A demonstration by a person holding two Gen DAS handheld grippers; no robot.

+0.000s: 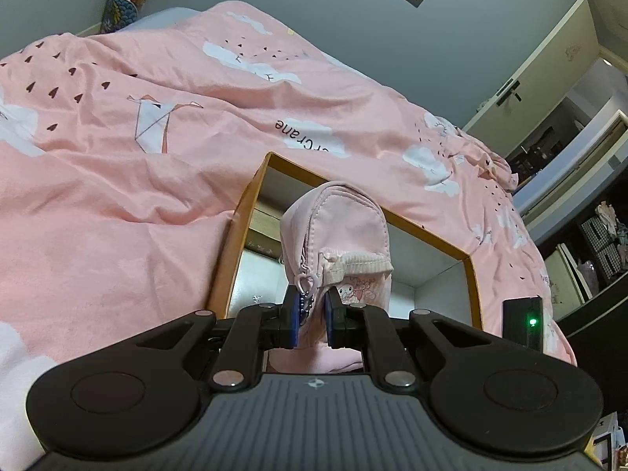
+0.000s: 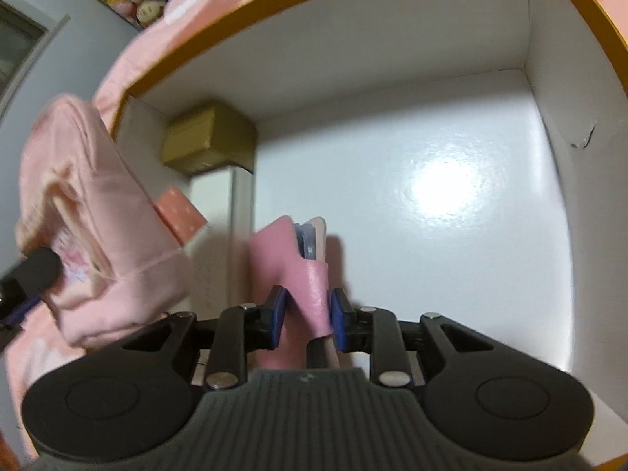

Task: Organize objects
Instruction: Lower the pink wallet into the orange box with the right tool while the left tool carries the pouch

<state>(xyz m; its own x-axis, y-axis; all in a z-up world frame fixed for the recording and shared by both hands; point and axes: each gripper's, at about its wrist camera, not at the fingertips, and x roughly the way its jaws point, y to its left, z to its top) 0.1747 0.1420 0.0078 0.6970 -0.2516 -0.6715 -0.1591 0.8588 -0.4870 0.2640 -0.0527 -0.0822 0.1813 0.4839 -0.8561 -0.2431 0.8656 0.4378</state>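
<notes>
Your left tool (image 1: 310,316) is pinched tight on the bottom of a small pink backpack pouch (image 1: 337,231), holding it just above the near left part of the orange-rimmed white box (image 1: 473,274) on the bed's pink duvet (image 1: 117,196). Your right tool (image 2: 304,320) reaches inside that box, and a pink leather wallet (image 2: 302,271) stands between its blue pads; the jaws are slightly parted, with the right pad apparently clear of the leather. A gold carton (image 2: 210,139) sits in the far left corner.
</notes>
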